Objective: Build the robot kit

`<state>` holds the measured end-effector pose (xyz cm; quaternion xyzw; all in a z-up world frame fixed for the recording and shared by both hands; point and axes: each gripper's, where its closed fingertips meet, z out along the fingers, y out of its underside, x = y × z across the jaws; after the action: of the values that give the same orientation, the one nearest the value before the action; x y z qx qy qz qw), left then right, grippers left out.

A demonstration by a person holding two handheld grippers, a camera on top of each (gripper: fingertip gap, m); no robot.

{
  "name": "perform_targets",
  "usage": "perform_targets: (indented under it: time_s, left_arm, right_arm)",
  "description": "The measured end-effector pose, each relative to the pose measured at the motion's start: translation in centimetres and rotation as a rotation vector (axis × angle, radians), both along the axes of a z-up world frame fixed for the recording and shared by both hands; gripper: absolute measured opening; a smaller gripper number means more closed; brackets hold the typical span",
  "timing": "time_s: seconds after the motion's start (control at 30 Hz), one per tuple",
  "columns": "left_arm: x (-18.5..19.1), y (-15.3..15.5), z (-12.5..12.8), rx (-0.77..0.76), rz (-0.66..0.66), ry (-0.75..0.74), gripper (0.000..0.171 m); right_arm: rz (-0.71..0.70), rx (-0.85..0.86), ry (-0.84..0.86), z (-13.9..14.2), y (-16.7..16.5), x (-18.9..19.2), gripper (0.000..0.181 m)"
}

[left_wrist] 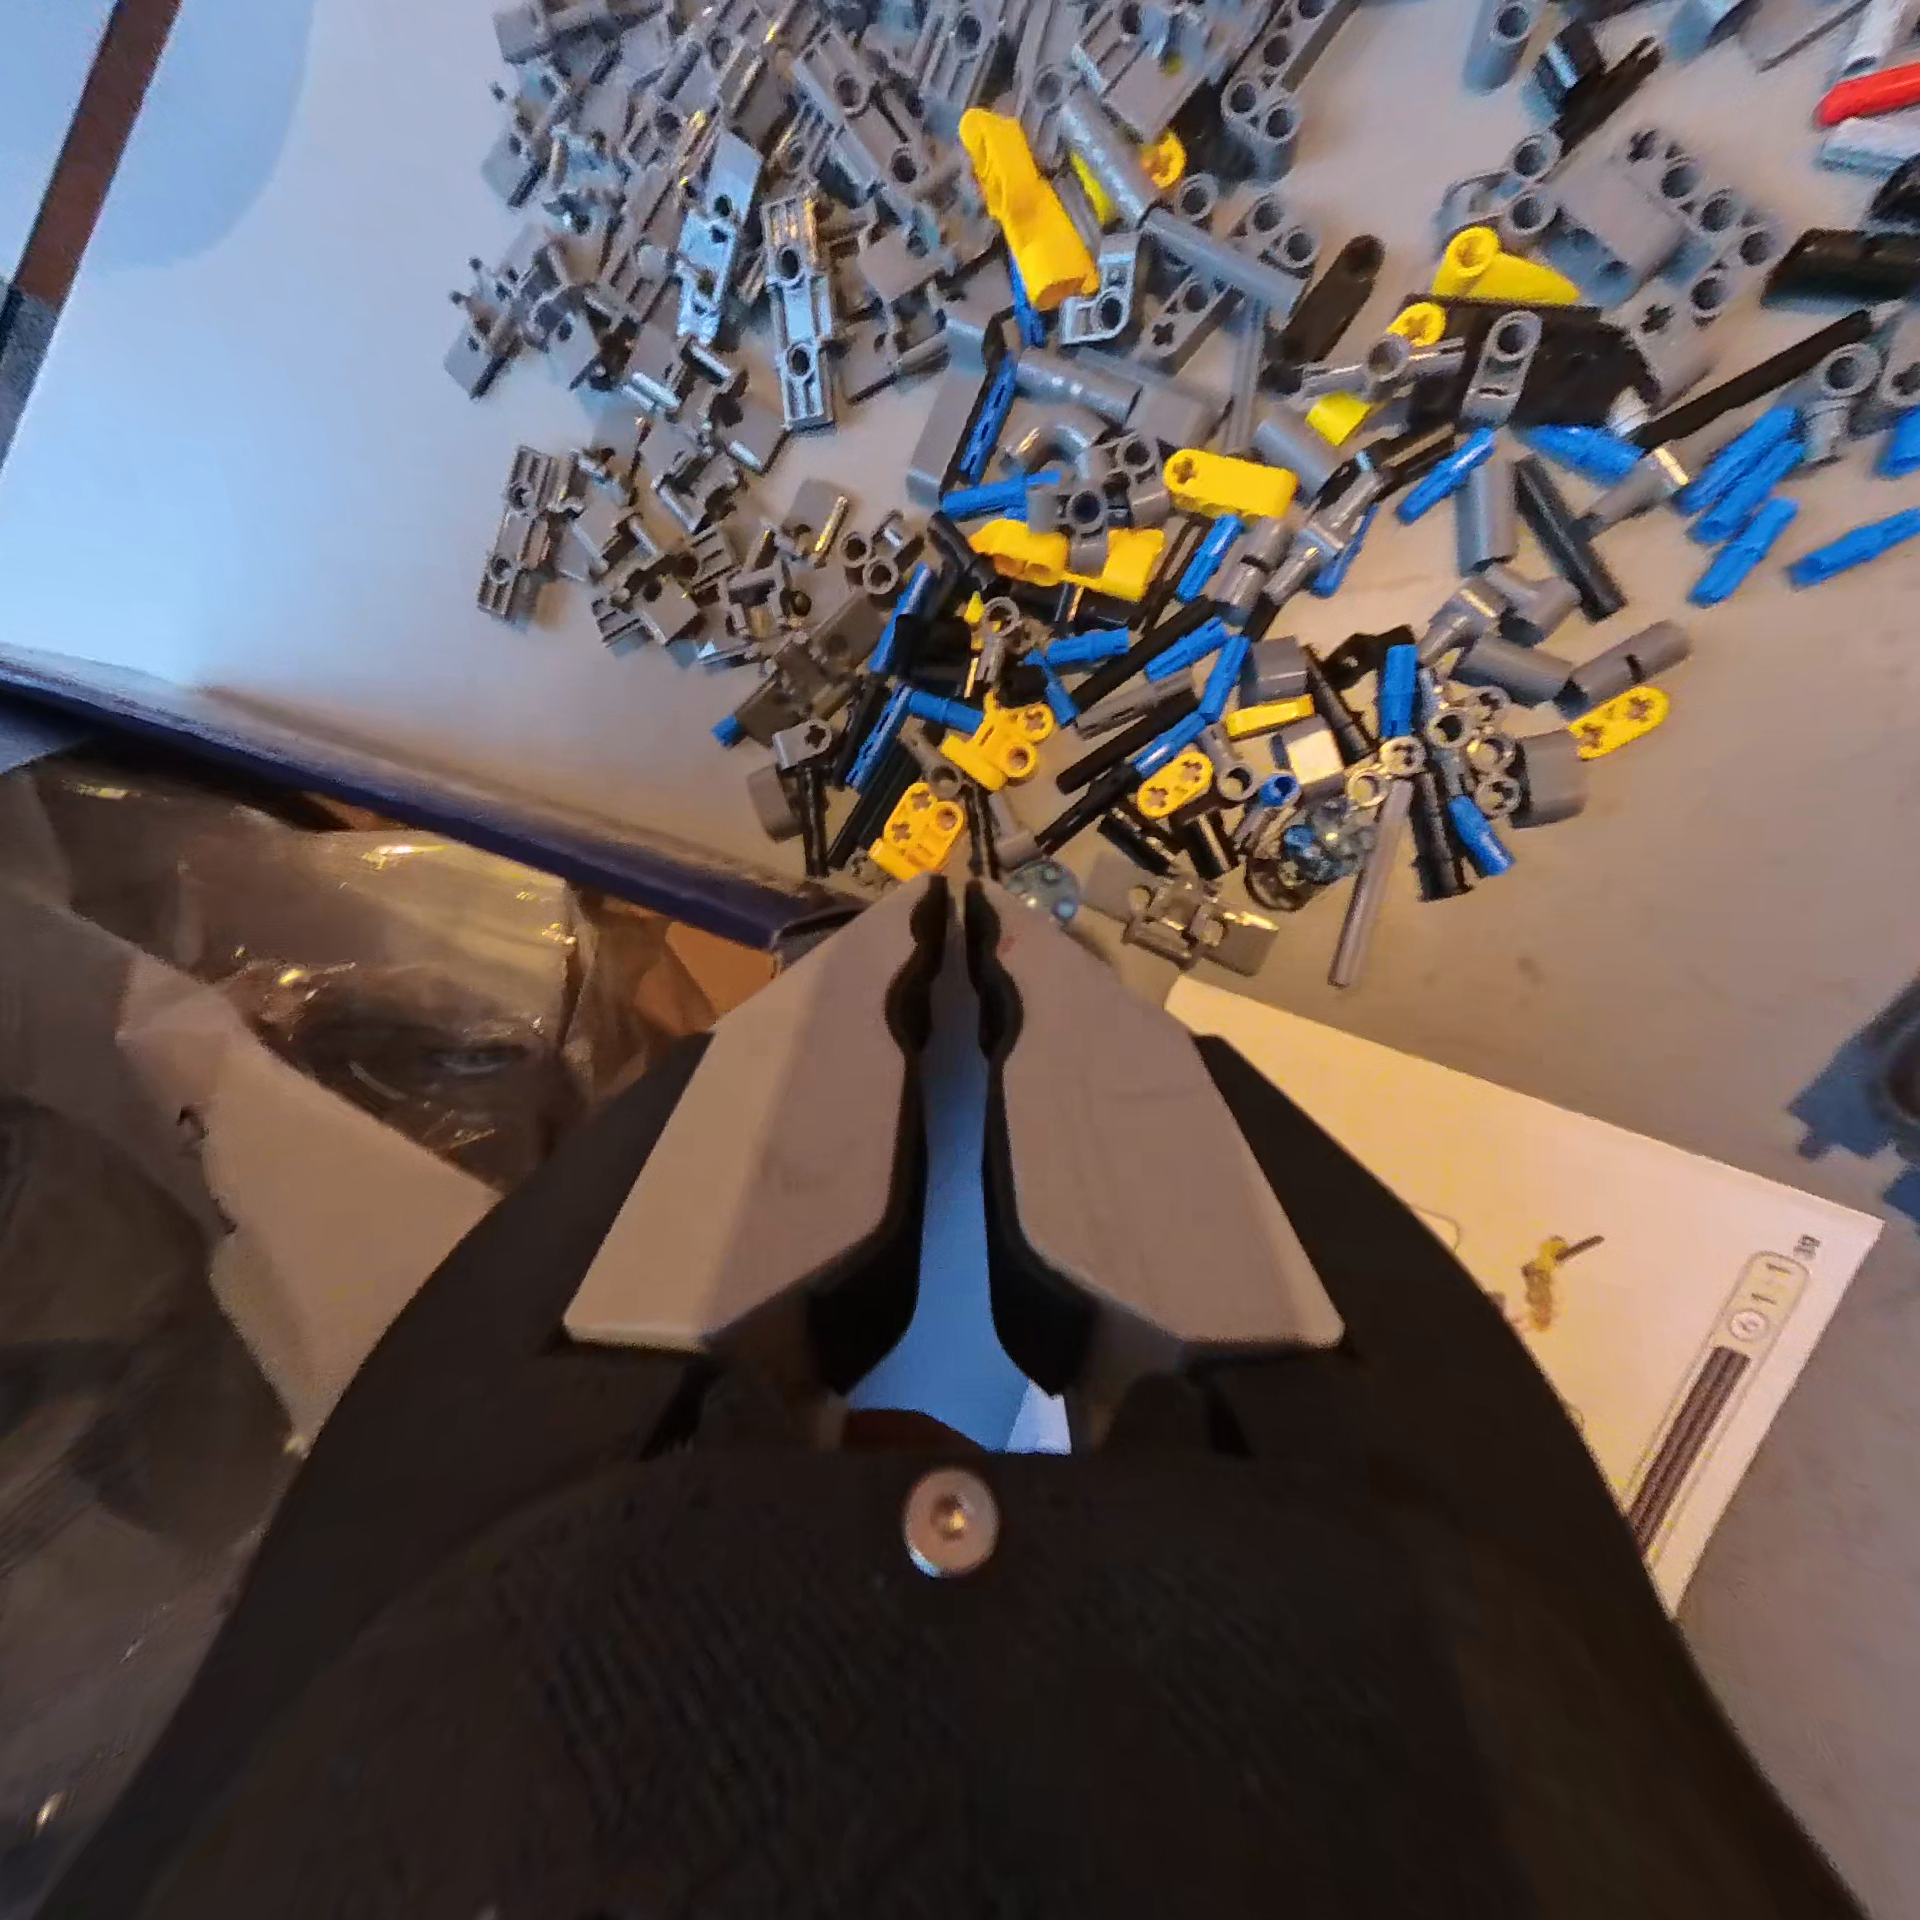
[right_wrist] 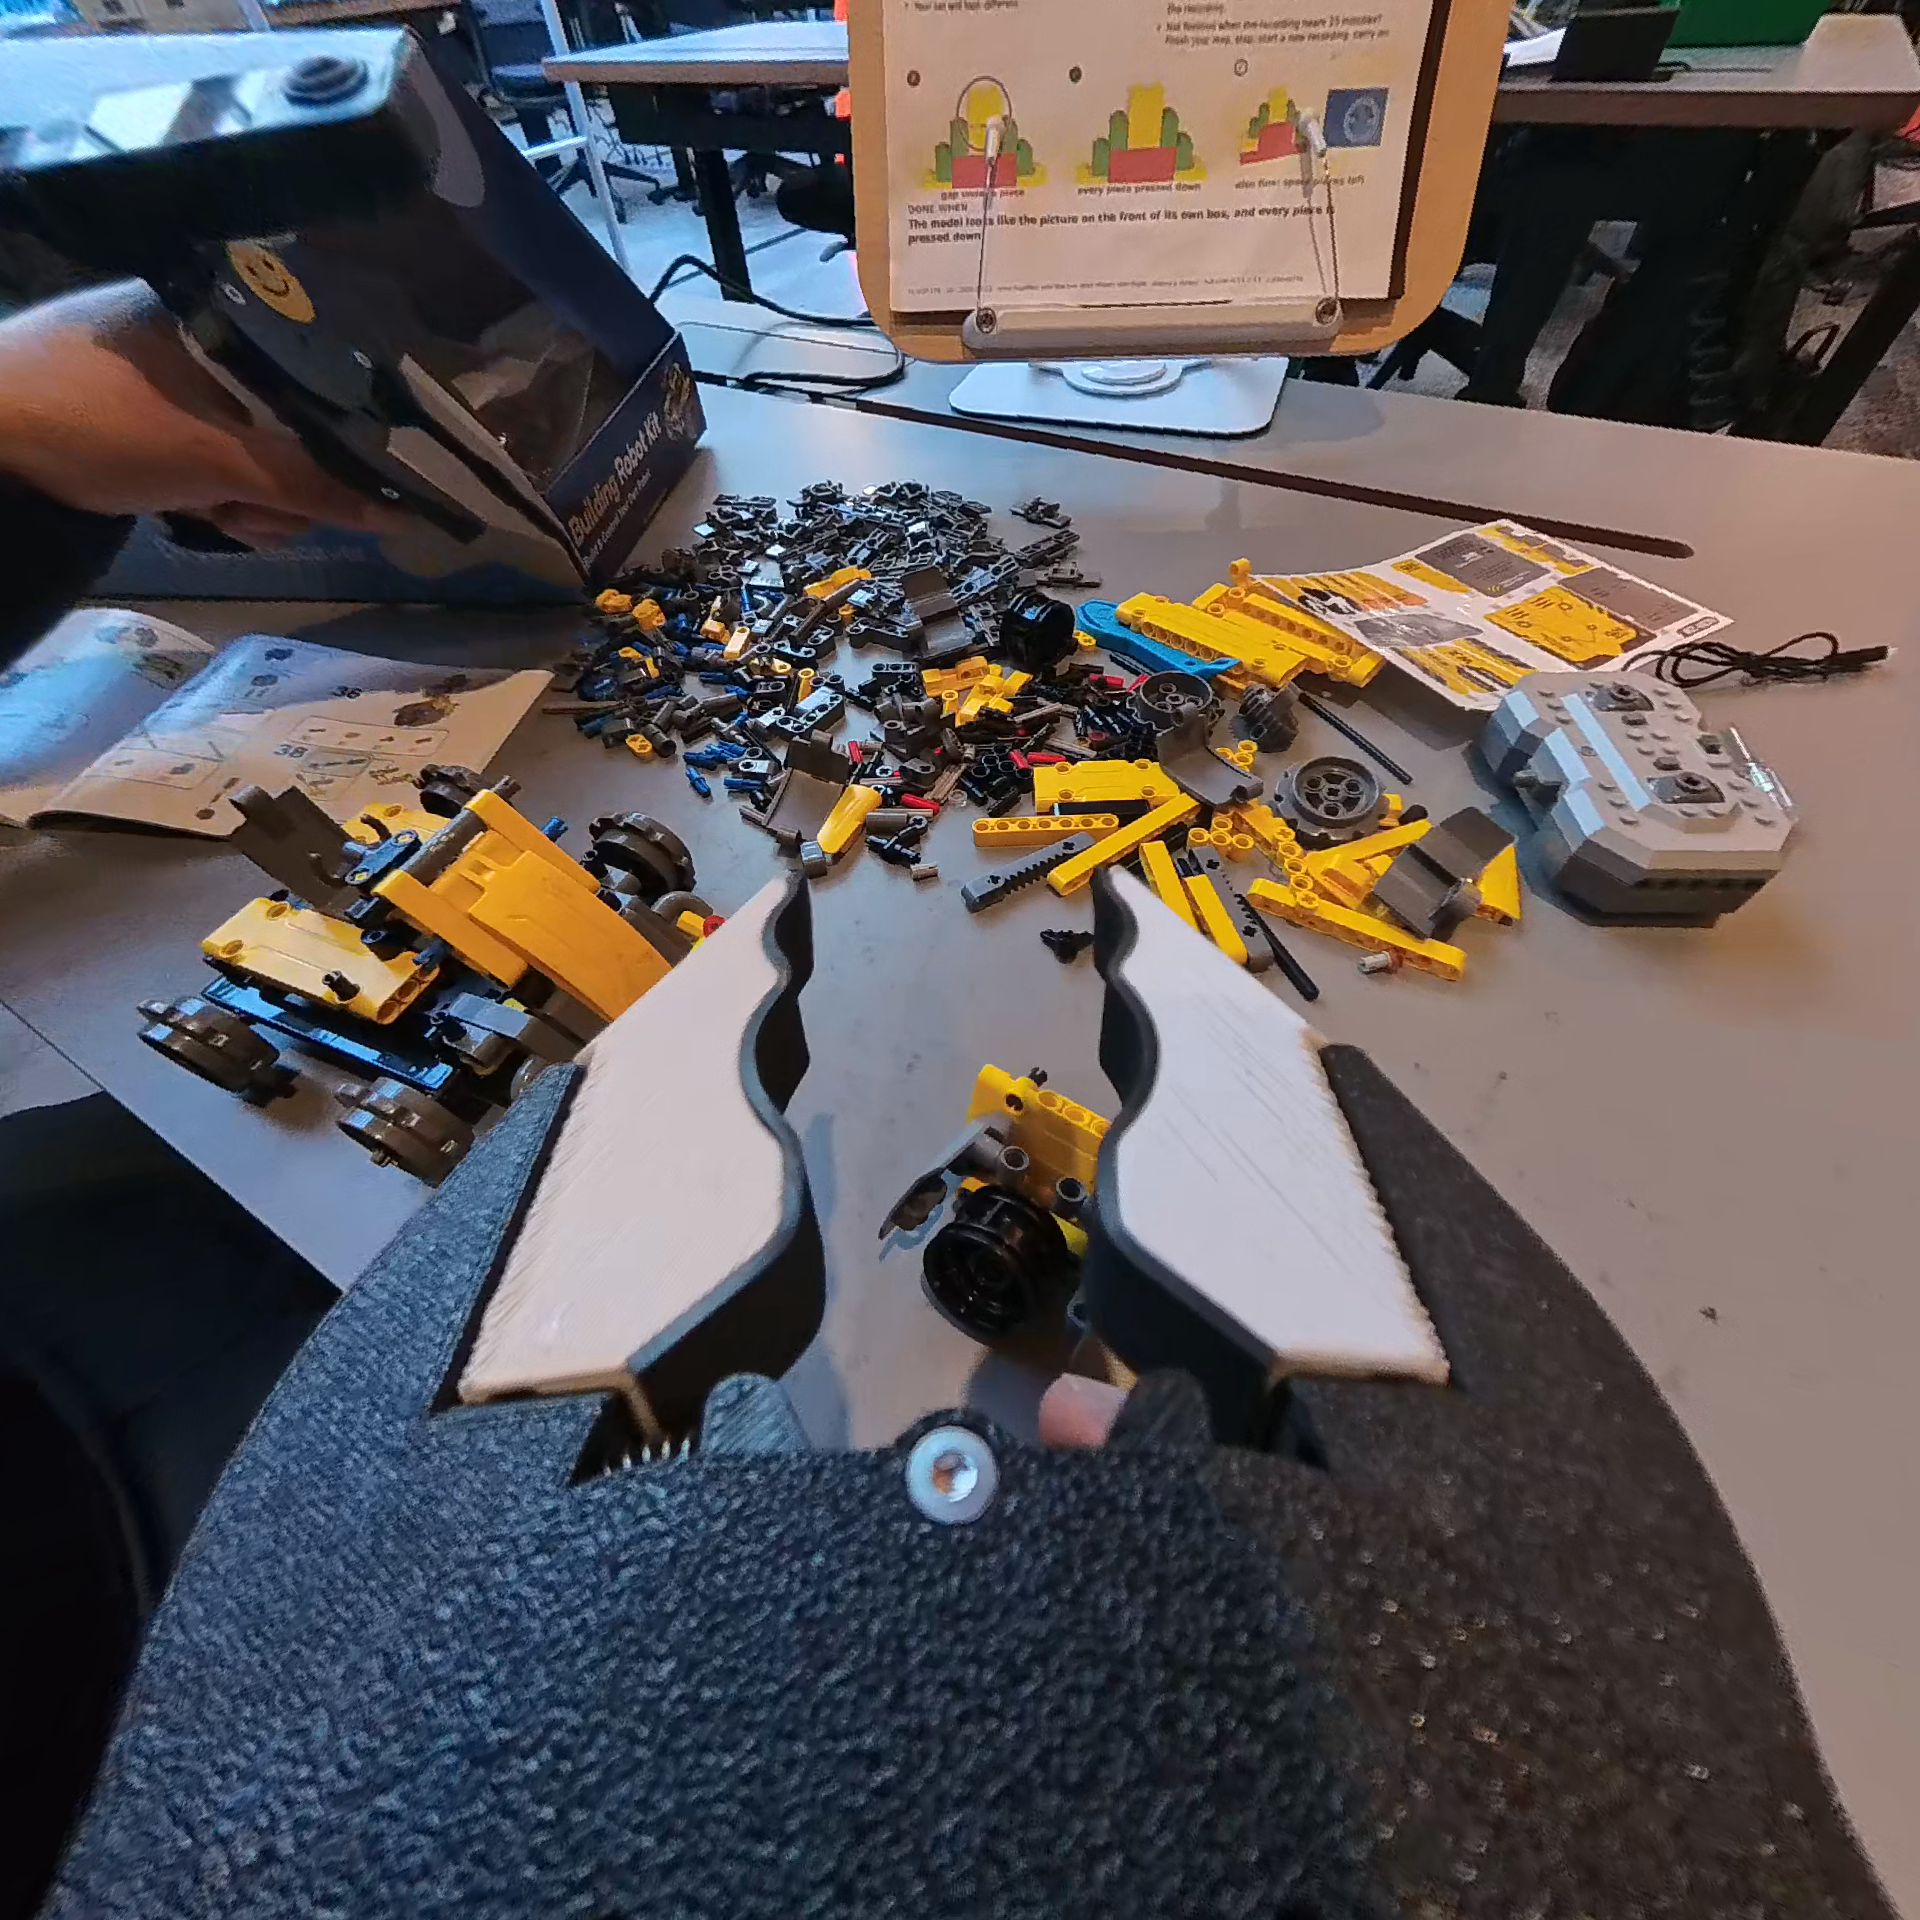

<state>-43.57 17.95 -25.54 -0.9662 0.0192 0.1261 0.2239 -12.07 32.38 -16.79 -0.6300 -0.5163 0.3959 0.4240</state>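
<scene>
Beside the heap of loose building pieces (right_wrist: 831, 665), at its near left edge, we are holding our left gripper (left_wrist: 956, 894) with its fingers nearly pressed together, only a thin slit between the tips and nothing caught there. Its tips are hovering just short of a yellow connector (left_wrist: 920, 831) on the heap's rim, right by the corner of the dark blue kit box (right_wrist: 623, 457). An open instruction booklet (right_wrist: 260, 717) is lying to the left of the heap. We are keeping our right gripper (right_wrist: 951, 904) on the near side of the heap with its fingers spread wide and gripping nothing. Between those fingers, nearer us than the heap, a small yellow sub-assembly with a black wheel (right_wrist: 1013, 1195) is sitting on the grey table (right_wrist: 1558, 1195). A half-built yellow vehicle (right_wrist: 436, 935) is standing to the near left of the heap, and a grey controller (right_wrist: 1642, 800) is resting to its right.
</scene>
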Motion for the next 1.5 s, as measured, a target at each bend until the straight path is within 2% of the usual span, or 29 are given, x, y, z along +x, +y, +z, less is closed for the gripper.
perform_targets:
  time_s: [0.2, 0.37, 0.5, 0.63, 0.77, 0.83, 1.03, 1.23, 1.5]
  left_arm:
    - [0.0, 2.0, 0.4, 0.007, -0.026, 0.017, 0.006]
    - [0.1, 4.2, 0.5, -0.11, -0.113, 0.149, 0.006]
    - [-0.1, 7.0, 1.0, -0.188, -0.163, 0.126, 0.011]
    - [-0.4, 8.3, -0.7, -0.302, -0.191, 0.069, 0.007]
    - [-1.1, 9.2, -1.7, -0.307, -0.185, 0.029, 0.0]
    - [-0.7, 9.2, -1.8, -0.306, -0.177, -0.021, 0.0]
    - [-0.7, 9.2, -0.6, -0.281, -0.2, -0.018, 0.001]
    - [-0.6, 8.5, -1.7, -0.354, -0.229, -0.051, 0.007]
    - [-0.4, 8.4, -1.8, -0.378, -0.265, -0.037, 0.012]
  right_arm:
    - [-0.009, -0.002, 0.002, 0.0, 0.4, 0.2, 0.054]
    - [-0.005, -0.003, -0.001, -0.1, 0.3, 0.1, 0.053]
    - [0.002, 0.0, -0.002, -0.1, 0.0, 0.1, 0.053]
    - [0.004, 0.003, -0.007, -0.1, -0.1, 0.3, 0.053]
    - [0.001, -0.006, 0.006, 0.3, 0.2, 0.7, 0.053]
    - [-0.001, -0.005, 0.013, 0.6, 0.3, 0.9, 0.053]
    - [-0.012, -0.009, 0.016, 0.5, 0.8, 1.2, 0.053]
    - [-0.011, 0.0, 0.008, 0.5, 0.7, 1.2, 0.053]
    - [-0.012, 0.003, 0.011, 0.6, 0.7, 1.2, 0.052]
